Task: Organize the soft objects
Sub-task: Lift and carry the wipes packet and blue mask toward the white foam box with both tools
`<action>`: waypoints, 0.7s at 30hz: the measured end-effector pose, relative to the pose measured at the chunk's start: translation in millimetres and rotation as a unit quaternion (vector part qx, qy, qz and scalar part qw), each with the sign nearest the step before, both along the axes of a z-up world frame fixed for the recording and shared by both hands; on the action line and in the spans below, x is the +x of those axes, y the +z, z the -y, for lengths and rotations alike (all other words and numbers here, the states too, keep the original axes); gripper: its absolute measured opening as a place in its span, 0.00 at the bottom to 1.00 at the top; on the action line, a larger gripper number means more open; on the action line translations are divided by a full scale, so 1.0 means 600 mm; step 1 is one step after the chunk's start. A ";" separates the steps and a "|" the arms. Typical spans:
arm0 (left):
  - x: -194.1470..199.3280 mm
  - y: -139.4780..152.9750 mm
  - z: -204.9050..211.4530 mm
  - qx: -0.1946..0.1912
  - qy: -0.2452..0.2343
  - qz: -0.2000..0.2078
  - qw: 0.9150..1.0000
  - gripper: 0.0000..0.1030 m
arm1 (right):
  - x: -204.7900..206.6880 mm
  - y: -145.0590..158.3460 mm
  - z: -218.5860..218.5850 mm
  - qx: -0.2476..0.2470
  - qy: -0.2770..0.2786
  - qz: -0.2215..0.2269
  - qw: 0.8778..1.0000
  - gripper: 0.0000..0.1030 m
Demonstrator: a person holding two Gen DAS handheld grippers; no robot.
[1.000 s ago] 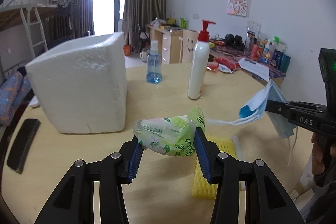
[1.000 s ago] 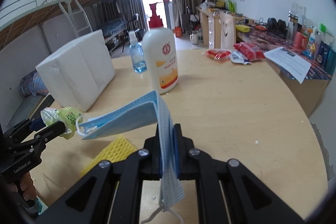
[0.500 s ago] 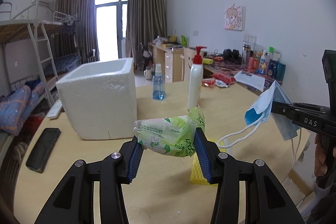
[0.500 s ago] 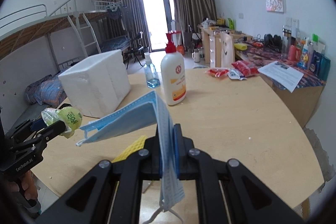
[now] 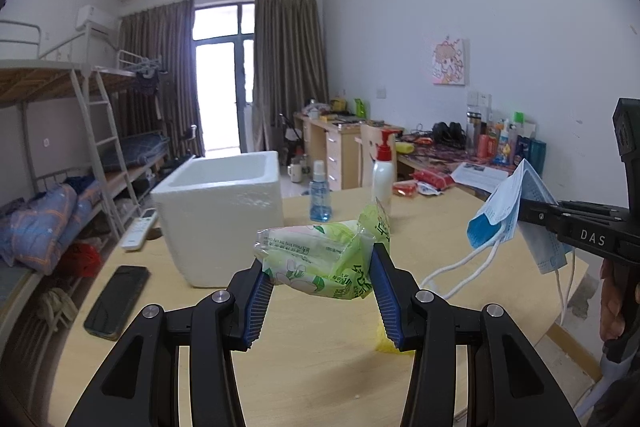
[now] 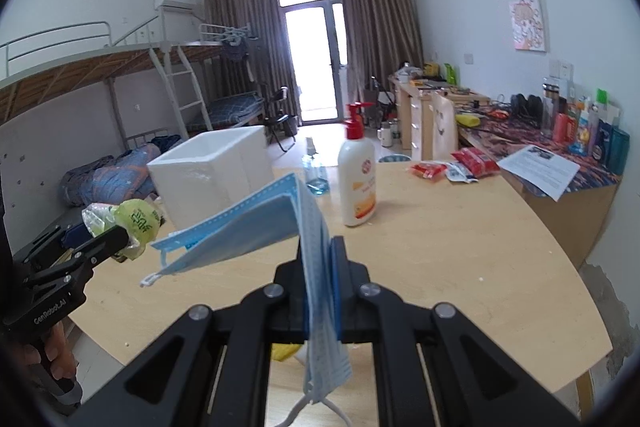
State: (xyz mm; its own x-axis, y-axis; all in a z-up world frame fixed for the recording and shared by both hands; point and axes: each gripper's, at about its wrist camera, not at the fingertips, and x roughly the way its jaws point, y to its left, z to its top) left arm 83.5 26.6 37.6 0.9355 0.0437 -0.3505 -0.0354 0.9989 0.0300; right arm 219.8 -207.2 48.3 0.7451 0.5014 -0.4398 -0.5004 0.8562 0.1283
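My left gripper (image 5: pixel 320 267) is shut on a green tissue pack (image 5: pixel 320 259) and holds it well above the round wooden table (image 5: pixel 320 367). The pack also shows in the right wrist view (image 6: pixel 128 223). My right gripper (image 6: pixel 320 259) is shut on a blue face mask (image 6: pixel 256 227), whose ear loops hang down. The mask also shows in the left wrist view (image 5: pixel 504 215). A white foam box (image 5: pixel 220 219), open at the top, stands on the table ahead and to the left. A yellow sponge (image 5: pixel 386 343) lies on the table, mostly hidden behind my left fingers.
A white pump bottle (image 6: pixel 356 183) and a blue spray bottle (image 6: pixel 316 175) stand near the table's middle. Red snack packs (image 6: pixel 452 167) lie at the far right. A black phone (image 5: pixel 116 301) lies by the left edge. A bunk bed (image 5: pixel 60 155) stands to the left.
Both grippers have risen well above the table with their loads, so the table and the foam box's open top now show from higher up.
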 end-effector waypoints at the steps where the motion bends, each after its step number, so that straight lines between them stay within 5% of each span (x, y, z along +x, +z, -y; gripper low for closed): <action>1: -0.004 0.001 -0.004 0.000 0.006 0.001 1.000 0.48 | -0.001 0.000 -0.005 0.000 0.006 0.001 1.000 0.11; 21: -0.040 0.008 -0.109 0.005 0.128 0.003 0.992 0.48 | 0.004 -0.006 -0.161 -0.003 0.132 0.007 0.991 0.11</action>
State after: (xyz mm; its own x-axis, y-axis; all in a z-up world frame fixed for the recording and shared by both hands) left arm 59.3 91.7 42.1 0.8954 0.2830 -0.3436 -0.2877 0.9570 0.0386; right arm 222.3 -110.7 44.6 0.5952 0.6769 -0.4331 -0.7085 0.6964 0.1147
